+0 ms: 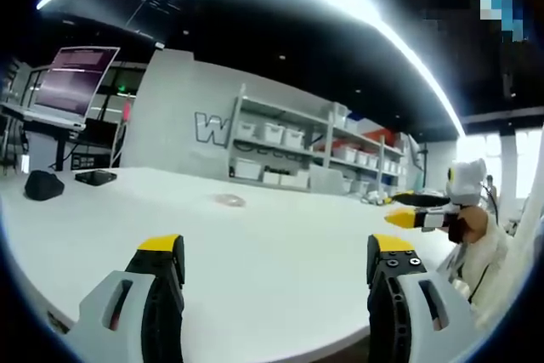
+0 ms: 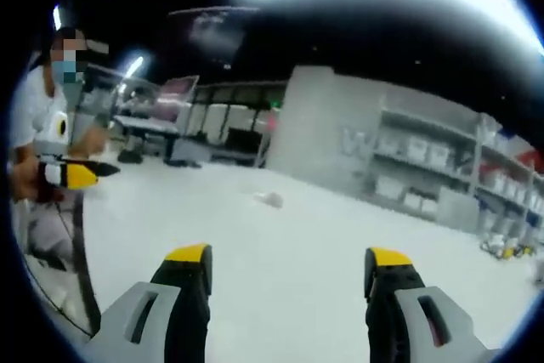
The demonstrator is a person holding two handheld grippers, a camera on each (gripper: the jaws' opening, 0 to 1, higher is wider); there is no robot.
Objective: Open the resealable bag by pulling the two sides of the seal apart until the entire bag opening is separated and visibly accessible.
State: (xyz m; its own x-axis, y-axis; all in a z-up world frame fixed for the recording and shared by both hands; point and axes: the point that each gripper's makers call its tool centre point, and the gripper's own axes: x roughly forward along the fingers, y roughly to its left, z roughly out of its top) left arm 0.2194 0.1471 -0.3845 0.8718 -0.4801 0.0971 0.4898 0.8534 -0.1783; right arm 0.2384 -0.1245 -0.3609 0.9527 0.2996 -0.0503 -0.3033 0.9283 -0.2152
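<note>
Left gripper view: wall (image 1: 183, 116) lettering begins with legible "W" (image 1: 208, 127).

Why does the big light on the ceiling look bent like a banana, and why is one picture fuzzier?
In the left gripper view, the fisheye lens curves the ceiling light strip into an arc and its glare blows out white; the shelves stay fairly sharp. In the right gripper view, everything is softer: the small bag on the white table is a blur.
</note>
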